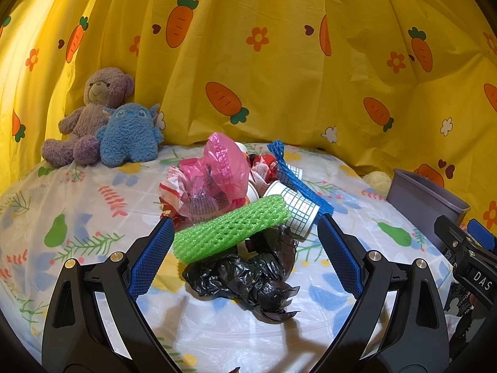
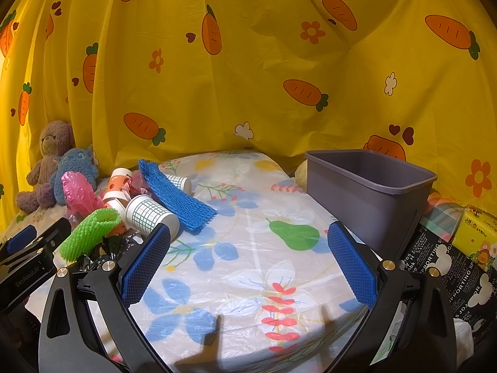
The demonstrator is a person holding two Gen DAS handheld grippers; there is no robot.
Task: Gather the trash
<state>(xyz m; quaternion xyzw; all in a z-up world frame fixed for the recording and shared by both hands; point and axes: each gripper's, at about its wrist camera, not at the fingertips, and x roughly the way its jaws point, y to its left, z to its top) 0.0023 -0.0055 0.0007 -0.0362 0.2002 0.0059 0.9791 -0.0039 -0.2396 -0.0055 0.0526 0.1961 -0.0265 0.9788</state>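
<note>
A trash pile lies on the flowered table: a green foam net (image 1: 231, 228), a crumpled black bag (image 1: 253, 275), a pink bag (image 1: 222, 164), checked paper cups (image 1: 295, 206) and a blue foam net (image 1: 295, 177). My left gripper (image 1: 245, 256) is open, its jaws either side of the green net and black bag. My right gripper (image 2: 248, 264) is open and empty over bare table, right of the pile (image 2: 146, 211). A grey bin (image 2: 372, 192) stands at the table's right edge and looks empty from here.
Two plush toys (image 1: 102, 124) sit at the back left. A yellow carrot curtain (image 1: 279, 62) hangs behind. Boxes and a black printed bag (image 2: 459, 255) lie right of the bin. The right gripper also shows in the left wrist view (image 1: 466, 248).
</note>
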